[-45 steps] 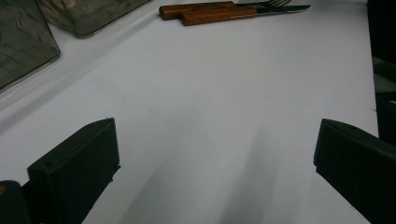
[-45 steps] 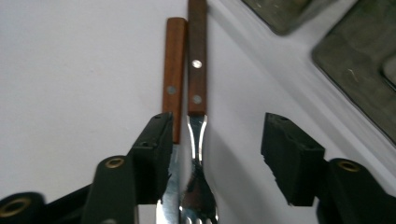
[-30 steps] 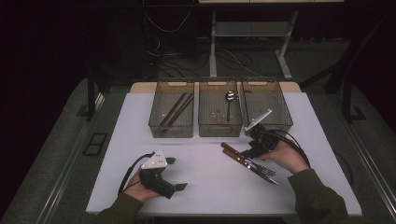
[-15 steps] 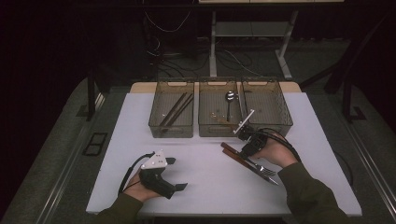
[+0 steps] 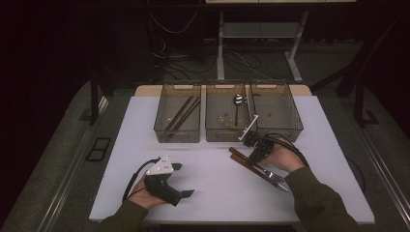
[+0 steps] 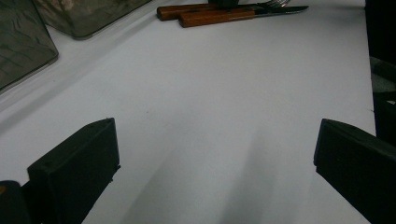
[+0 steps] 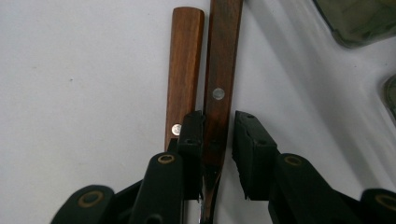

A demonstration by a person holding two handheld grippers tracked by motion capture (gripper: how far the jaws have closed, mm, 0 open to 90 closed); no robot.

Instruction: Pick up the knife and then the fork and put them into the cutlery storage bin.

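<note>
On the table (image 5: pixel 212 193), your right gripper (image 7: pixel 218 140) had been closing around one wooden-handled utensil (image 7: pixel 219 84) to lift it; your left gripper (image 6: pixel 210 154) rested open.

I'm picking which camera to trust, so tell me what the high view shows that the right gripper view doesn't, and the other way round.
High view alone: three bins, a spoon in the middle one, the left tongs resting open.

Right gripper view alone: the right tongs have just been closing around one wooden handle, a gap still at the right pad; rivets visible.

Both: the two wooden-handled utensils side by side on the white table.
</note>
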